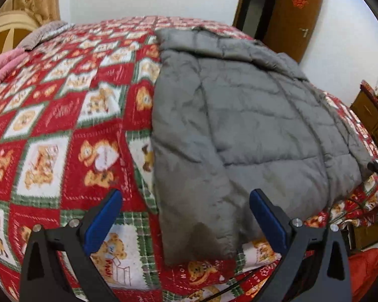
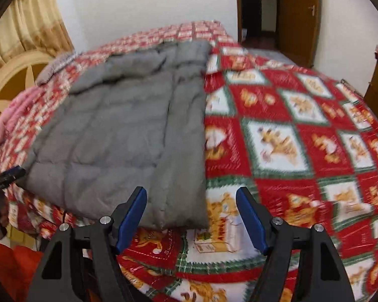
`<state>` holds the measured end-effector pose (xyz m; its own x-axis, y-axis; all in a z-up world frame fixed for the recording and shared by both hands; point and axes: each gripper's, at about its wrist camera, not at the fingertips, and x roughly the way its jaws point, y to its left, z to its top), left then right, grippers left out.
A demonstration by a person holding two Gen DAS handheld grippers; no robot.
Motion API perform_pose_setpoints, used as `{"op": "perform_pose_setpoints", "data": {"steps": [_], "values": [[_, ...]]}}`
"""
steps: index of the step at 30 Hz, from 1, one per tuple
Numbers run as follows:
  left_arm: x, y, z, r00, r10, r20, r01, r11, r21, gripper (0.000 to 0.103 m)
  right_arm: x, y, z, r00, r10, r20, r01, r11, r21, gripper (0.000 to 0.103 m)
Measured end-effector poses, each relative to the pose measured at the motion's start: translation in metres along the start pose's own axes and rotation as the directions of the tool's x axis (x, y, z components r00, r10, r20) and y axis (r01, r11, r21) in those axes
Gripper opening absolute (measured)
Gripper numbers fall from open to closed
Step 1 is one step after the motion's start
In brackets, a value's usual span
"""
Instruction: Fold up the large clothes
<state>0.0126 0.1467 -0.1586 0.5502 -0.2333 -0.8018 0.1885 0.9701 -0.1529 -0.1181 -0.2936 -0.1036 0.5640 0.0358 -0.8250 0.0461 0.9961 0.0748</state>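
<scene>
A grey quilted jacket [image 1: 242, 130] lies flat on the bed, its sides folded inward into a long strip. My left gripper [image 1: 185, 193] hovers open over the jacket's near left corner, with nothing between its blue pads. In the right wrist view the same jacket [image 2: 123, 136] fills the left half. My right gripper [image 2: 191, 191] stands open above the jacket's near right corner and the blanket beside it, empty. The tip of the other gripper [image 2: 10, 175] shows at the jacket's left edge.
The bed is covered by a red, white and green bear-print blanket [image 1: 63, 130]. A pink and grey pillow [image 1: 2, 63] lies at the head. Brown wooden doors [image 1: 294, 17] stand behind, a wooden cabinet [image 1: 373, 118] at the right, an orange cloth [image 2: 10, 266] by the bed's near edge.
</scene>
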Motion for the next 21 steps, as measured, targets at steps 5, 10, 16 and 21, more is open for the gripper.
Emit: {"op": "perform_pose_setpoints", "data": {"steps": [5,10,16,21], "values": [[0.007,0.002,-0.003,0.999,-0.054,0.007,0.055,0.996,-0.070,0.094,0.011,0.017,-0.004,0.999,-0.036,0.002,0.036,0.995,-0.094,0.061],[0.008,0.004,0.002,0.993,-0.115,0.014,0.116,0.987,-0.108,0.064,0.013,0.018,0.004,0.999,-0.052,-0.006,0.052,0.994,-0.098,0.047],[0.011,0.008,0.000,0.984,-0.179,0.001,0.177,0.972,-0.157,0.040,0.010,0.035,-0.002,1.000,0.010,-0.020,-0.013,0.991,-0.132,0.045],[0.012,-0.009,-0.001,0.993,-0.115,-0.013,0.114,0.991,-0.072,0.054,0.025,0.030,-0.004,0.999,0.045,-0.030,-0.047,0.996,-0.076,0.043]]}}
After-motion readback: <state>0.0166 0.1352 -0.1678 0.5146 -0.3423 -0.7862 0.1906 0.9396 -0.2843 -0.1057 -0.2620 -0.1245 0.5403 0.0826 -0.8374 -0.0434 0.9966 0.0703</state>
